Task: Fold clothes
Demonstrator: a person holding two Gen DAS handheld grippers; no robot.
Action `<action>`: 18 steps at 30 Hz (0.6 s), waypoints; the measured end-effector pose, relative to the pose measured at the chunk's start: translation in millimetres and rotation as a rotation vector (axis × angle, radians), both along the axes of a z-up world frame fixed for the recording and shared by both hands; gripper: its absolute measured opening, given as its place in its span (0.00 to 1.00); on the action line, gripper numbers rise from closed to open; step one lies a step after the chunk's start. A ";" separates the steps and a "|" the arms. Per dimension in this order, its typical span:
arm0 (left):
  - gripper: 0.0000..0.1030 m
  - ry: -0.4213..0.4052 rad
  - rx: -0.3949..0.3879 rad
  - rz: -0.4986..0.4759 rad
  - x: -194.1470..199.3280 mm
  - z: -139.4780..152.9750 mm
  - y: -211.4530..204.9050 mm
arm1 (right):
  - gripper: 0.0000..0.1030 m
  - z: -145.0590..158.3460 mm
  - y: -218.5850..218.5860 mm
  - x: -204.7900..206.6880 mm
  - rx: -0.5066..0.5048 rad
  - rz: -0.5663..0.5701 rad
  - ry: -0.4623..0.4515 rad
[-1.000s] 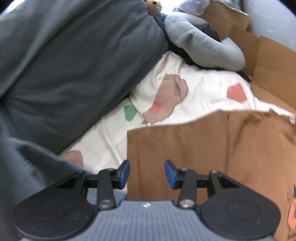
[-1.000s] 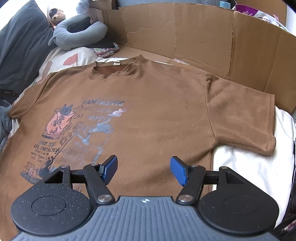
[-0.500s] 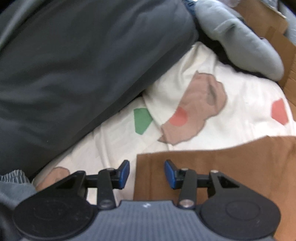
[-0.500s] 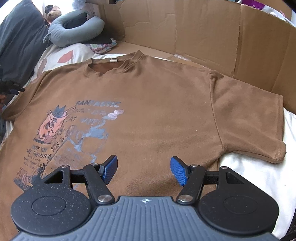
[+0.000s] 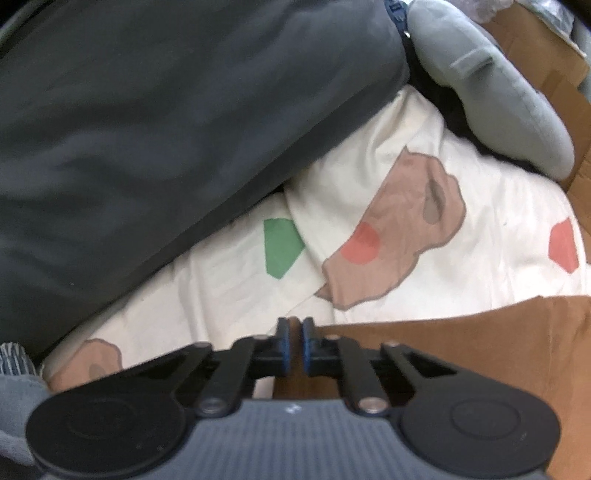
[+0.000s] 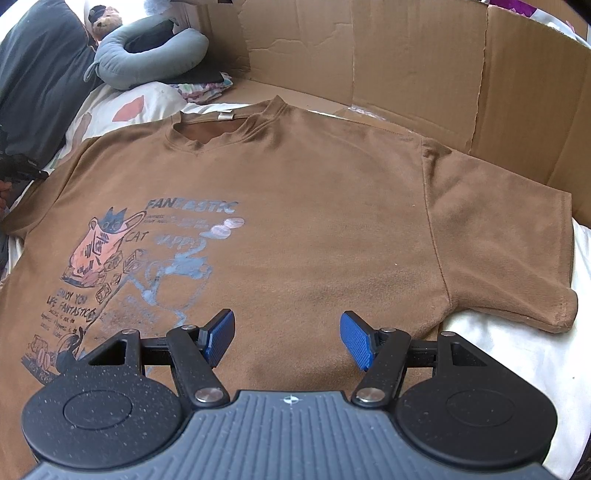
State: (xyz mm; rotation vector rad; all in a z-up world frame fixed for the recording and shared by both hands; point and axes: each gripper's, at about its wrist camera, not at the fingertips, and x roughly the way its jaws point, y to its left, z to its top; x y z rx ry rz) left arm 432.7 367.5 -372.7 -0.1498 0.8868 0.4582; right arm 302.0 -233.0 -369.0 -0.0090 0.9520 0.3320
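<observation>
A brown T-shirt (image 6: 314, 221) with a cat print lies flat, front up, on a white patterned sheet (image 5: 229, 288), collar toward the cardboard wall. My right gripper (image 6: 287, 338) hovers open over the shirt's lower middle, with nothing between its blue pads. In the left wrist view only a corner of the shirt's left sleeve (image 5: 461, 350) shows. My left gripper (image 5: 294, 345) is shut right at that sleeve's outer corner, and the brown cloth runs in under its fingers. The pinched cloth itself is hidden by the fingers.
A tall cardboard wall (image 6: 406, 66) borders the far and right sides. A large dark grey pillow (image 5: 166, 110) lies to the left, with a grey neck pillow (image 6: 147, 59) and a teddy bear (image 6: 105, 22) at the far left corner. Folded patterned cloth (image 6: 203, 88) sits beyond the collar.
My left gripper moved to the sleeve's corner and went from open to shut there. The right gripper stayed open and drifted slightly nearer the shirt.
</observation>
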 end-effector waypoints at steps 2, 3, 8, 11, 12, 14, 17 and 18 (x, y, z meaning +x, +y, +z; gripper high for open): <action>0.05 -0.010 0.026 0.004 -1.1 2.8 -0.8 | 0.67 0.4 0.3 0.1 0.002 0.001 -0.002; 0.05 -0.019 0.032 0.010 -2.0 4.1 -0.1 | 0.67 0.6 0.0 0.0 0.003 0.001 -0.002; 0.05 0.018 0.058 0.025 -1.3 -3.8 3.2 | 0.67 0.0 -4.2 -1.7 0.006 -0.012 0.000; 0.05 0.042 0.063 0.033 0.9 -7.9 2.5 | 0.67 -1.8 -6.7 -2.4 0.007 -0.020 0.007; 0.06 0.051 0.066 0.034 1.7 -8.1 2.2 | 0.67 -2.1 -7.1 -2.6 0.009 -0.022 0.008; 0.13 0.060 0.075 0.040 2.5 -5.8 1.7 | 0.67 -1.7 -8.1 -3.0 0.010 -0.023 0.006; 0.20 0.053 0.092 0.056 1.9 4.3 1.3 | 0.67 -0.6 -9.7 -3.7 0.012 -0.024 0.000; 0.20 0.043 0.099 0.058 0.8 8.5 -0.1 | 0.67 -0.3 -10.3 -3.9 0.012 -0.025 -0.002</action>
